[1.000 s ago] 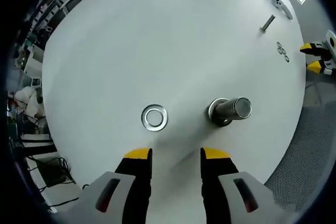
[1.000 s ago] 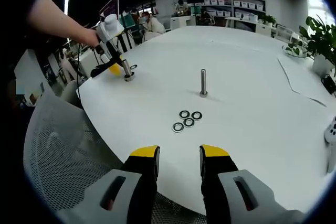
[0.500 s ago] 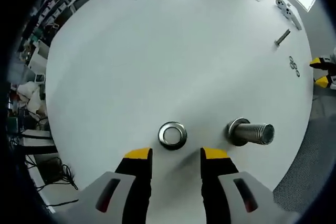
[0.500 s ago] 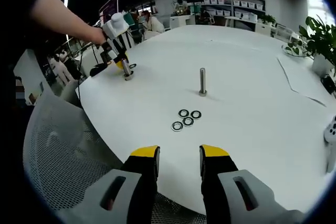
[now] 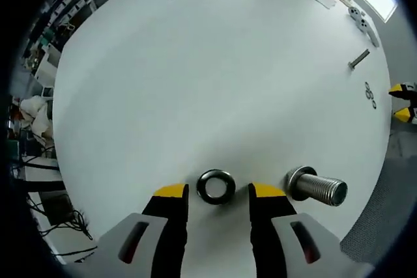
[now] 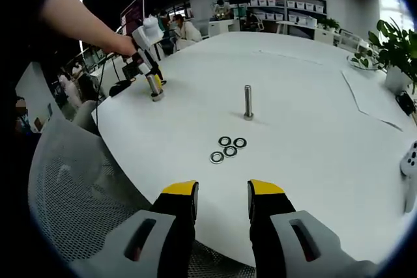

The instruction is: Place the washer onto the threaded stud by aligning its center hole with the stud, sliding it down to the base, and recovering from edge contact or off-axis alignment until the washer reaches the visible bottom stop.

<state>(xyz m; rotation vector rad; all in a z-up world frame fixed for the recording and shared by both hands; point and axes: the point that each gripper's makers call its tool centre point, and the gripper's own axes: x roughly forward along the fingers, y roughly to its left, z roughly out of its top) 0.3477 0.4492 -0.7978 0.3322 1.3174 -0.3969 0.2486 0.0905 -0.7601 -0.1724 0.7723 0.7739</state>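
As the left tool (image 5: 218, 193) hangs over the white desk (image 5: 215, 63), spread wide and empty, a washer (image 5: 216, 186) lies flat between its tips, ready for gripping, beside a threaded stud (image 5: 317, 187).

1. Left gripper view: steep downward look, close over table (image 5: 195, 63), washer (image 5: 216, 187) near lens.
2. Right gripper view: low at table edge, facing across.
3. Shared: table, thick stud (image 5: 318, 187) (image 6: 154, 86), slim stud (image 5: 359, 59) (image 6: 248, 102).

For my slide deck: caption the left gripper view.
Open left gripper poised over a washer lying flat on the white table, beside a threaded stud.
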